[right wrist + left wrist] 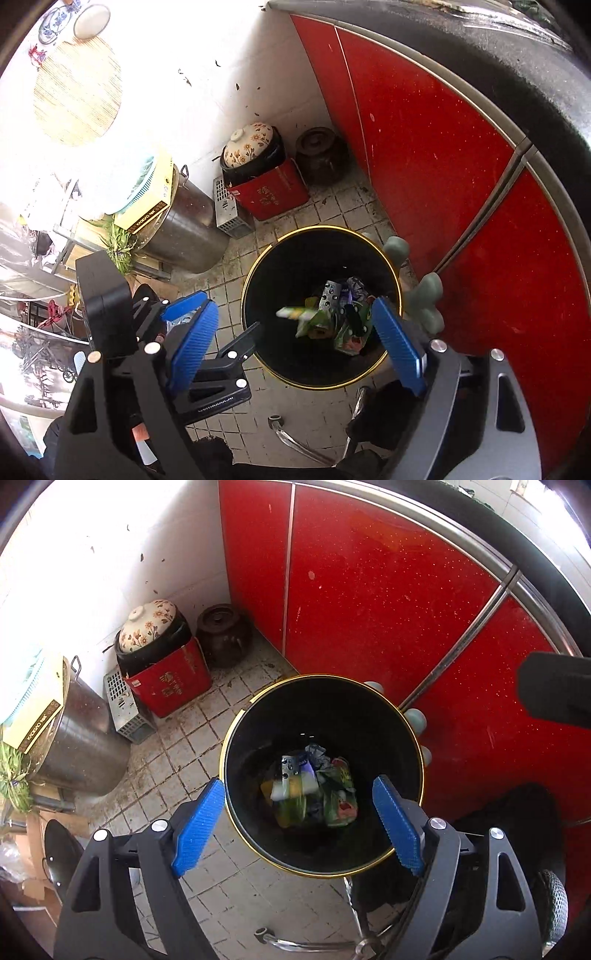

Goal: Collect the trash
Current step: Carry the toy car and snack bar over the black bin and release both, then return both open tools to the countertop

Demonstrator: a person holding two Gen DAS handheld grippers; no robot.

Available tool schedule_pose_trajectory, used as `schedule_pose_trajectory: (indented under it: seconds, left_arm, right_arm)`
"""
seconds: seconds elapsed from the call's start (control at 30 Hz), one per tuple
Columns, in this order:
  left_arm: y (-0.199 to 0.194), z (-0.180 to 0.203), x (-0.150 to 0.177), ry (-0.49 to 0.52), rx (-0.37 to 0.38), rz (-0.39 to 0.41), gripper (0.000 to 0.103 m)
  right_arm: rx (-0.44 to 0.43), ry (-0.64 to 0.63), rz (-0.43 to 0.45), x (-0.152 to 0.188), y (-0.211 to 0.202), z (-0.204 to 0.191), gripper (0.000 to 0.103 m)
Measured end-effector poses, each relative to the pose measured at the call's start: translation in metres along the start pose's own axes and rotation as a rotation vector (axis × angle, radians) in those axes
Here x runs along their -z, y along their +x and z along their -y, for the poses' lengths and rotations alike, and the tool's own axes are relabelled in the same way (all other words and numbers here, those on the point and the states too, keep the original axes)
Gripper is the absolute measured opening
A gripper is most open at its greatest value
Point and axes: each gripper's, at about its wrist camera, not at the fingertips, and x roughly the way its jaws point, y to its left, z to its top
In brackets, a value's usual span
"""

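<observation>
A: Trash (314, 790) is sitting in a heap at the bottom of one black bin (258, 716) with a gold rim; one yellow-green wrapper (295, 314) is showing blurred above the heap in the right view. I'm counting several crumpled wrappers, exact number unclear.

B: Tongs?

A: Two. Left tongs (299, 823) are standing wide open over the bin mouth, holding nothing. Right tongs (295, 339) are also gaping wide, nothing between the pads.

B: Surroundings?

A: Bin is standing on the tiled floor (184, 746) just beside the red cabinet doors (369, 590). Grey-green rounded shapes (424, 295) are wedging between bin and cabinet; can't tell what they are. In the corner: one brown jar (223, 635), one red box (173, 679) carrying a pot with a floral lid (147, 627), one grey vented box (123, 709), one steel stockpot (81, 746).

B: Anything blocking?

A: Left tongs are crossing the right view's lower left, reaching the bin rim.

B: Readable text?

A: Box (37, 716) on top of the stockpot is showing lettering, too small to read surely. Red box print is illegible.
</observation>
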Motion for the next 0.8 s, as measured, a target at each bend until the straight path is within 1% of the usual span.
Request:
schedule_pose_trajectory:
  seconds: [0.1, 0.23, 0.33, 0.4, 0.47, 0.57, 0.63, 0.73, 0.8]
  left_arm:
    - [-0.006, 0.0, -0.004, -0.008, 0.008, 0.006, 0.08]
    - [-0.022, 0.017, -0.006, 0.023, 0.01, 0.038, 0.08]
    - [-0.041, 0.037, -0.01, 0.061, 0.02, 0.072, 0.08]
    - [-0.058, 0.056, -0.015, 0.086, 0.029, 0.096, 0.084]
    - [-0.076, 0.077, -0.021, 0.131, 0.056, 0.133, 0.084]
    - [-0.105, 0.12, -0.028, 0.222, 0.083, 0.192, 0.086]
    - [-0.123, 0.153, -0.031, 0.29, 0.111, 0.221, 0.086]
    - [-0.15, 0.212, -0.03, 0.402, 0.169, 0.269, 0.089]
    - [-0.164, 0.256, -0.026, 0.478, 0.224, 0.281, 0.09]
  right_arm:
    - [0.001, -0.006, 0.024, 0.002, -0.013, -0.001, 0.083]
    - [0.009, -0.007, 0.058, 0.011, -0.037, 0.003, 0.084]
    - [0.041, -0.016, 0.1, 0.022, -0.064, 0.008, 0.084]
    - [0.096, -0.018, 0.143, 0.032, -0.091, 0.014, 0.084]
    - [0.128, -0.02, 0.197, 0.045, -0.124, 0.022, 0.084]
    - [0.192, -0.006, 0.28, 0.068, -0.173, 0.037, 0.087]
    - [0.245, 0.028, 0.341, 0.09, -0.211, 0.056, 0.088]
    - [0.339, 0.115, 0.416, 0.129, -0.264, 0.092, 0.089]
    - [0.403, 0.187, 0.462, 0.16, -0.298, 0.119, 0.09]
